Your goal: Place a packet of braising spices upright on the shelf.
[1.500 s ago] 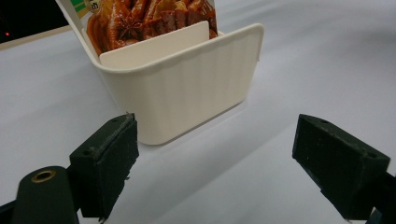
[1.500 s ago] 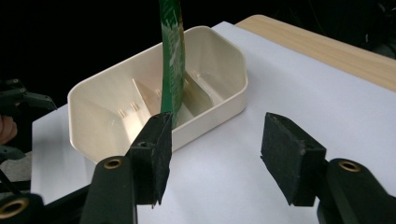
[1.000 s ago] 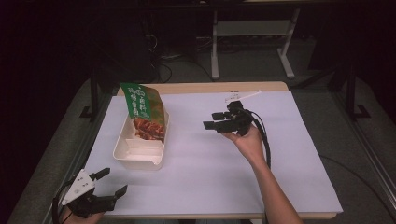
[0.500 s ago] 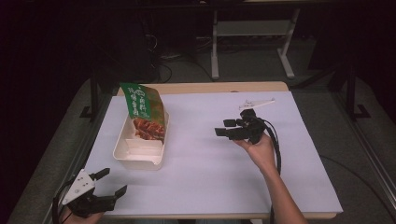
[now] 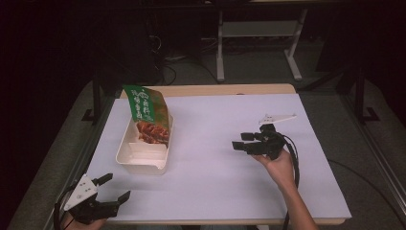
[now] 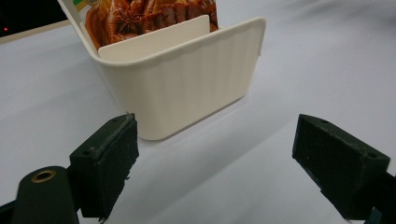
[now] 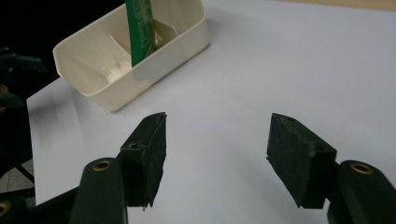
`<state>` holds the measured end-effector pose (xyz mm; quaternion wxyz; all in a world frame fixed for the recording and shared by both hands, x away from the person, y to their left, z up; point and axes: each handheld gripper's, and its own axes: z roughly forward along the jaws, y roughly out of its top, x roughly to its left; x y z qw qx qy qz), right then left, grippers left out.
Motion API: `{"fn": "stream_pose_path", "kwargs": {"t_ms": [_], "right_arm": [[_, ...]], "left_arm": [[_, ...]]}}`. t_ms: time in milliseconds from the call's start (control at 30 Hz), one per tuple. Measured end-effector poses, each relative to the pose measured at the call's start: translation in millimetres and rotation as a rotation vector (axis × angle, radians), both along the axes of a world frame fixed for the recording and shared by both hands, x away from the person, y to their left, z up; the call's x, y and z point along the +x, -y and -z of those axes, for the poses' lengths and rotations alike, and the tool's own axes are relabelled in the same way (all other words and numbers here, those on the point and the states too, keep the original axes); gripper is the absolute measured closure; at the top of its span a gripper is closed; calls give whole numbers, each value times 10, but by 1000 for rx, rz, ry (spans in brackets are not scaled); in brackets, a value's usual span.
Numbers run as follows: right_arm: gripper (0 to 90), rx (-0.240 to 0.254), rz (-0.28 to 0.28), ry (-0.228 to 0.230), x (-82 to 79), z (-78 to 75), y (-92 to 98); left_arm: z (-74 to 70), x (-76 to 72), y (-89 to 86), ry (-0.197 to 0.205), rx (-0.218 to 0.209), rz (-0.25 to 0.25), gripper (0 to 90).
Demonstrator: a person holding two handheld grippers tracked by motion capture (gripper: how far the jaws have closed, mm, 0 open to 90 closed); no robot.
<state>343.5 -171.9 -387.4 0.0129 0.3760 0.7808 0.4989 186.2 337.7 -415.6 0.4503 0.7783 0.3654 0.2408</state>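
Sitting on the white table (image 5: 210,191): cream tub (image 5: 143,153) with a green pouch (image 5: 146,112) standing in it, leaning toward the tub's far end, printed food photo on its lower half. Left gripper (image 5: 111,188) is at the table's near-left corner, jaws spread wide, nothing between them, grey plate on top. From its own camera the tub (image 6: 187,93) is straight ahead, just beyond the left jaw tip and apart from it; an inner divider shows above the rim with the pouch (image 6: 154,11) behind it. Right gripper (image 5: 242,140) is held in the right hand (image 5: 280,165) over the table, well apart from the tub, pointing toward it, cable trailing back along the forearm. Its jaws are spread too, empty, bare tabletop between them. From its camera the tub (image 7: 154,56) lies ahead and to the left, open top visible with ribs on the inside wall, pouch (image 7: 140,30) edge-on as a green strip inside it. Small white flat piece (image 5: 277,117) lies on the table just past the right gripper, toward the far edge; can't tell what it is.
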Motion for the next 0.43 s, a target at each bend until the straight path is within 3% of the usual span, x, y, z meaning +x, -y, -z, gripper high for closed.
{"fn": "stream_pose_path", "kwargs": {"t_ms": [433], "right_arm": [[336,8,26,-14,-333,257,233]], "left_arm": [[4,-14,-5,-3,13,1,138]]}}
